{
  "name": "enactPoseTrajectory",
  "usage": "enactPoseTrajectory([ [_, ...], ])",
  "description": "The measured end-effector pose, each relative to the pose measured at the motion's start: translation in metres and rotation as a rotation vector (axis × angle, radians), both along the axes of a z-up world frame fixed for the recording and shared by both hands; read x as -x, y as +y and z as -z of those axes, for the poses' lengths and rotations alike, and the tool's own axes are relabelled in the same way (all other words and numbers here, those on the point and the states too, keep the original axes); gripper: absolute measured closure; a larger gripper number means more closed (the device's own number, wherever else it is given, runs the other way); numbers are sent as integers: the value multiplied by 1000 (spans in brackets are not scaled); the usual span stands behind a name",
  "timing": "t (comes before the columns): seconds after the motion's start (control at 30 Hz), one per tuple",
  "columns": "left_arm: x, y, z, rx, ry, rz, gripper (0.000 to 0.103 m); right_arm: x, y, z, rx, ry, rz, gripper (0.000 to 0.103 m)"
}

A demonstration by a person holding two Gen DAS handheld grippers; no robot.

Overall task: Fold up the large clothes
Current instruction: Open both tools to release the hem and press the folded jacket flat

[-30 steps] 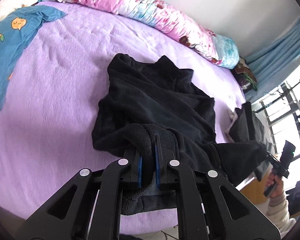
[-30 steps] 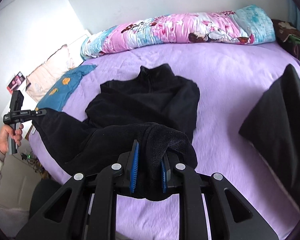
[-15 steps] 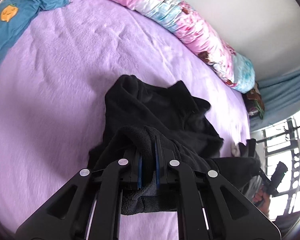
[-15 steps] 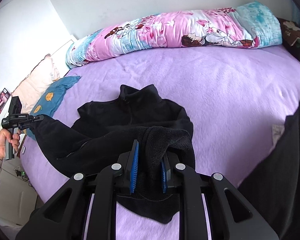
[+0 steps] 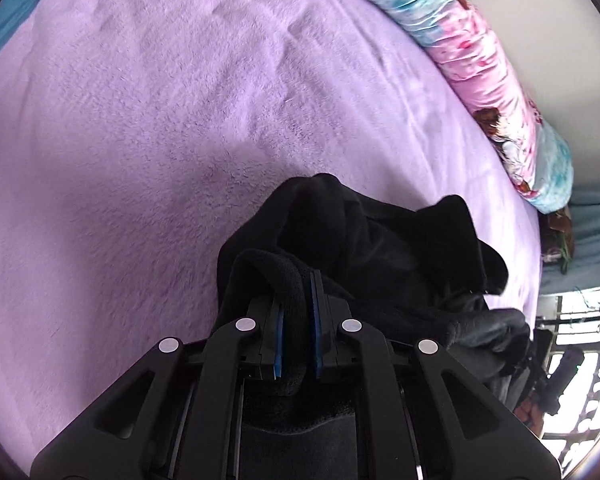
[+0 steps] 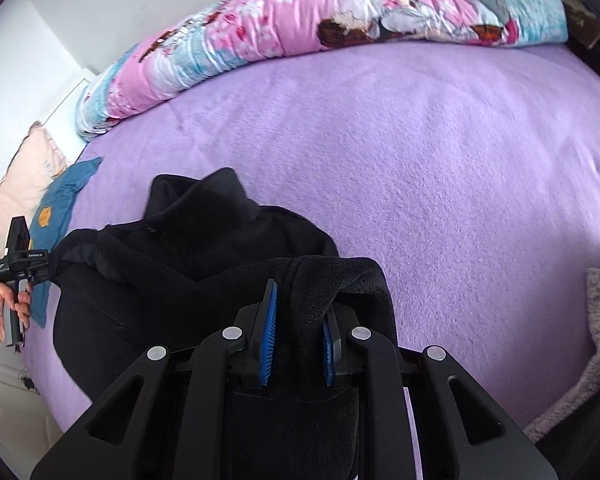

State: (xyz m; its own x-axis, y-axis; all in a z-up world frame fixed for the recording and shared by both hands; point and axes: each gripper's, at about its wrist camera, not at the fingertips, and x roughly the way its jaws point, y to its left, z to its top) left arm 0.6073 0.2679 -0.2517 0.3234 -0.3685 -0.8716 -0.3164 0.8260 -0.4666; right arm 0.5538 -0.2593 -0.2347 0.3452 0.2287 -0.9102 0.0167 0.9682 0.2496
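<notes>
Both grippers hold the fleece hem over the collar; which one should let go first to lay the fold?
Neither clearly. Left gripper and right gripper both clamp the black fleece level with each other above the collar, so releasing together looks best.

The left hand-held gripper tilts steeply down, its blue pads clamped on a fold of the black fleece. The right hand-held gripper grips another fold likewise. Left of the fleece, a hand holds a handle, seemingly the left gripper's.

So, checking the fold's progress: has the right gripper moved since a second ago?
Yes. The right gripper, shut on the black fleece, has moved toward the floral quilt, carrying the hem over the collar.
</notes>
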Motion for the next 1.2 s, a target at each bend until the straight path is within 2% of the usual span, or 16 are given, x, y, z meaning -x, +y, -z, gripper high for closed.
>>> enactPoseTrajectory([
  [0.27,-28,8,24,68,14,-16,88,-24,-10,30,-20,37,64,84],
  [0.37,-30,15,27,117,21,-34,87,-28,-11,38,-8,43,82,83],
  [0.4,-29,17,27,140,22,-40,84,-30,-12,40,-12,44,91,82],
  [0.43,-28,19,27,171,22,-47,78,-31,-14,42,-16,48,101,81],
  [0.47,-26,24,24,212,2,-63,54,-31,-15,43,-23,50,106,81],
  [0.5,-24,30,19,224,-23,-84,11,-31,-17,43,-36,50,108,80],
  [0.57,-17,49,1,163,-81,-169,6,-29,-19,42,-55,50,112,76],
  [0.6,-14,57,-6,161,-109,-197,6,-28,-21,40,-59,48,118,73],
  [0.67,-8,67,-17,147,-135,-206,6,-26,-21,33,-71,37,124,62],
  [0.73,-4,68,-25,102,-133,-181,6,-21,-20,12,-32,-27,146,8],
  [0.83,4,59,-38,32,-151,-129,6,-13,-29,-26,15,-140,205,6],
  [0.9,12,48,-44,-29,-153,-95,6,-8,-29,-48,63,-194,201,6],
  [1.07,33,8,-56,-161,-197,9,6,-1,-7,-65,149,-212,96,6],
  [1.13,44,-12,-60,-246,-222,57,6,8,7,-69,213,-232,22,6],
  [1.2,59,-34,-60,-382,-238,117,6,16,23,-73,249,-251,-47,6],
])
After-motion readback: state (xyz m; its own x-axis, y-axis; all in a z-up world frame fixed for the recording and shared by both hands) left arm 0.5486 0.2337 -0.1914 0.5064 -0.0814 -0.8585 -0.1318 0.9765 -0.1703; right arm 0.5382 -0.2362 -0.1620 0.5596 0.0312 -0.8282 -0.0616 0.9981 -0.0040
